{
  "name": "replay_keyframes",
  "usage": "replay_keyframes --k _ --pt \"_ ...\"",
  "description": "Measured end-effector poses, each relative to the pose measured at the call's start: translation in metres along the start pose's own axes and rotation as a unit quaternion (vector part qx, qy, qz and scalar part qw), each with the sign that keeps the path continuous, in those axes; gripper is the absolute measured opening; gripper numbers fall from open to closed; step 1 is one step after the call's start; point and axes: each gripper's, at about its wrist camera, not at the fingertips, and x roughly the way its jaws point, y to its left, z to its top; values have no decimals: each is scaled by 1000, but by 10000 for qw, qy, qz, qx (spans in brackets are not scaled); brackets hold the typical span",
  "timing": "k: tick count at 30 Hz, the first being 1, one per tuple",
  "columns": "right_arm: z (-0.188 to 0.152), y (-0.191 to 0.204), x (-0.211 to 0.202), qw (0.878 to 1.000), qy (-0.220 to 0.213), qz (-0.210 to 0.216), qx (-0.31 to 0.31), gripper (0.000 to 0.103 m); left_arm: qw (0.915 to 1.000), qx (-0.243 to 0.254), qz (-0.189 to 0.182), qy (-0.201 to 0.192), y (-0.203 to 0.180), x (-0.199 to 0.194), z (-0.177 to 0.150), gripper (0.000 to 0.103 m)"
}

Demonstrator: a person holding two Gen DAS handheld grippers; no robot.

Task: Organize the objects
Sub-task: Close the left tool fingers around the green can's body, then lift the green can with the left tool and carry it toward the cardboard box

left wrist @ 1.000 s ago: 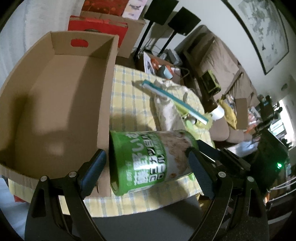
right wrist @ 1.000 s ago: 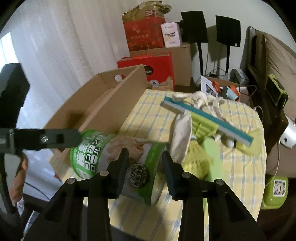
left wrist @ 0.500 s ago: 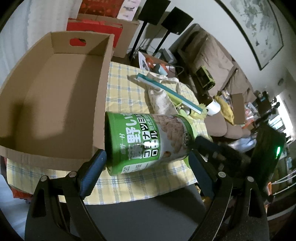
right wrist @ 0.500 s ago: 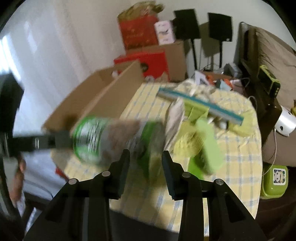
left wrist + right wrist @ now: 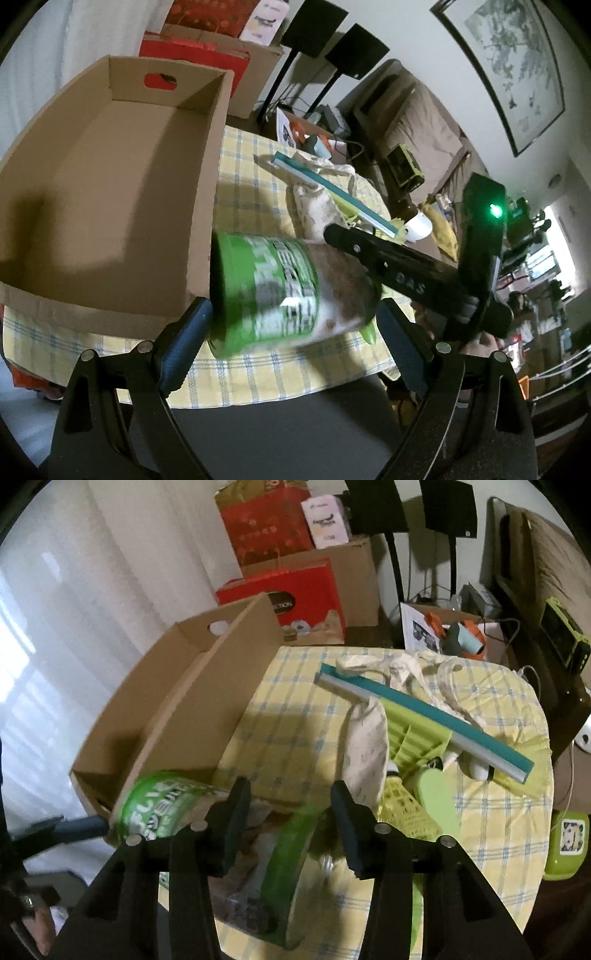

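A green canister (image 5: 280,291) with a white label lies on its side in the air above the table's near edge. My left gripper (image 5: 291,332) is shut on it, one pad on each end. In the right wrist view the canister (image 5: 162,808) runs from lower left under my right gripper (image 5: 290,812). The right jaws are opening, and the canister's green lid rim sits in the gap with neither pad pressing on it. One right fingertip (image 5: 369,251) reaches over the canister's lid end. An open cardboard box (image 5: 110,166) stands just left of the canister.
The table's yellow checked cloth (image 5: 295,709) carries a teal squeegee (image 5: 424,720), a cream cloth bag (image 5: 365,746) and pale green plastic items (image 5: 417,738) on its right half. Red and brown cartons (image 5: 295,590) and speaker stands stand behind the table, a sofa to the right.
The right jaws have widened off the canister's rim. The right gripper has come into the left wrist view, across the canister's lid end. The canister stays in the left gripper.
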Motion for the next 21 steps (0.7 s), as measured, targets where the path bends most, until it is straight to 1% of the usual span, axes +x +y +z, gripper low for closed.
replay_keyframes --k 3,5,6,8,9,10,12,13,14,15,16,18,19,21 --pt "-18 4 2 9995 102 -183 -228 42 10000 -33 24 -58 2 -4 -2 89" --pt "-37 6 6 9989 287 -248 -283 38 10000 -30 33 -83 4 -7 -5 89" --pt "-46 5 7 9987 307 -314 -246 37 9999 -36 82 -96 6 -9 -9 89" --pt "-64 3 3 9988 231 -390 -185 37 9993 -55 297 -203 12 -16 -24 90" --pt "-72 0 -2 9990 158 -415 -97 37 9990 -113 395 -178 15 -17 -33 90" --pt "-79 -3 -10 9993 72 -355 41 37 9990 -181 386 -91 19 -17 -44 90" --pt "-89 -11 -29 9995 -22 -125 291 37 9996 -176 166 163 24 -14 -63 90" --pt "-91 -12 -37 9994 -56 -86 323 41 9993 -162 152 284 26 -13 -73 89" --pt "-93 -12 -47 9994 -116 -58 317 43 9993 -153 143 323 27 -14 -80 90" --pt "-94 -12 -58 9994 -186 -55 290 46 9995 -197 -14 257 29 -19 -86 90" --pt "-96 -11 -71 9993 -246 -30 266 51 9992 -258 -84 283 30 -23 -88 90" --pt "-98 -6 -87 9992 -231 175 258 60 9982 -406 -331 279 30 -30 -91 90" --pt "-101 -4 -95 9989 -193 356 252 61 9973 -448 -494 293 29 -32 -92 90" --pt "-106 0 -102 9980 -94 566 250 61 9960 -483 -654 367 23 -35 -94 90"
